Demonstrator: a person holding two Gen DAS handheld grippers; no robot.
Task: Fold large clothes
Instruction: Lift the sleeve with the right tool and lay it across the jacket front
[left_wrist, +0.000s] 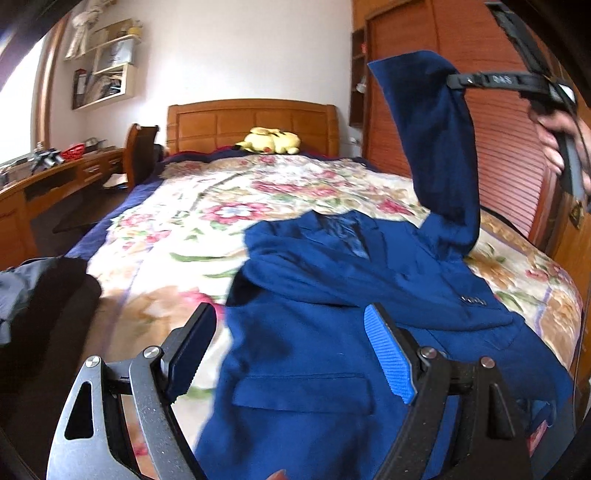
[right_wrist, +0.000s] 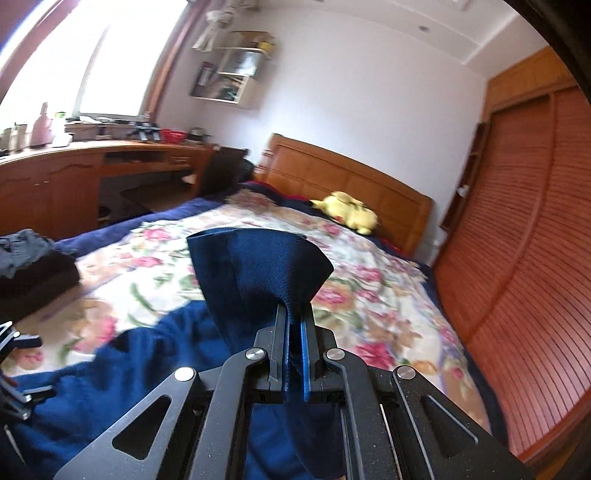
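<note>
Sleeve (right_wrist: 258, 266) clamped in right hand-held gripper (right_wrist: 294, 325) — cuff edge hidden; left hand-held gripper (left_wrist: 291, 350) agape, empty.

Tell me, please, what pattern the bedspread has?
The bedspread is cream with pink and red flowers, clearest in the left wrist view.

Open bed ahead, clutter on my left

I see bare bedspread (left_wrist: 177, 236) left of the jacket (left_wrist: 332, 280); dark clothes pile (left_wrist: 40, 295) blocks the near-left edge.
</note>
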